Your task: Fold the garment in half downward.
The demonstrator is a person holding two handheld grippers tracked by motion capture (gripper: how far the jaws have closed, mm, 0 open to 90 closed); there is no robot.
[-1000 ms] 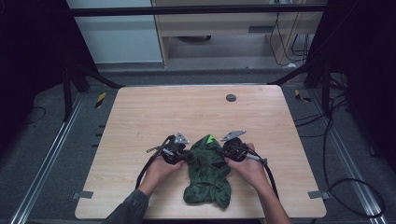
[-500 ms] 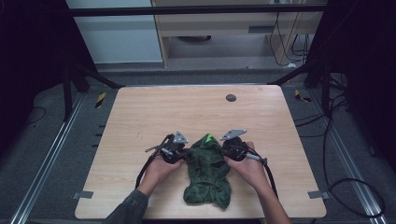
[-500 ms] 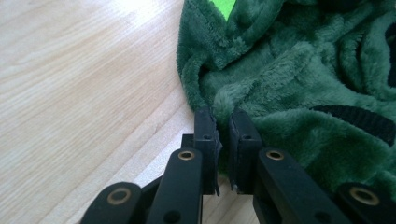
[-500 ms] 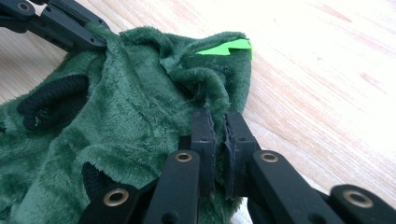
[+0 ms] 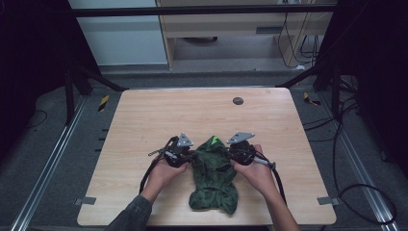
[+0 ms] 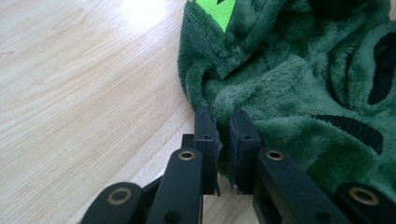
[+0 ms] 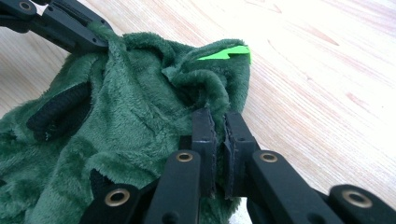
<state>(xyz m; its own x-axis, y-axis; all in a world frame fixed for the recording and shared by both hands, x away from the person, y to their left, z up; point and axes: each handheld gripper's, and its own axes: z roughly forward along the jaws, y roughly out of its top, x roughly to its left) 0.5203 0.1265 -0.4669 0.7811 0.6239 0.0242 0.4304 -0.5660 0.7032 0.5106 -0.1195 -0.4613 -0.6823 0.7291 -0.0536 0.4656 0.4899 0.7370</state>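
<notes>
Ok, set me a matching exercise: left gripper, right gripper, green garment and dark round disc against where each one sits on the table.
Things:
1. left gripper
2. right gripper
3. green garment
4. dark round disc

Places:
A. crumpled between the two hands, near the table's front edge
B. alone near the table's far edge
C. shut on the garment's right edge
D. shut on the garment's left edge

Pairs: 1-D, 2-C, 3-A, 4-B
</notes>
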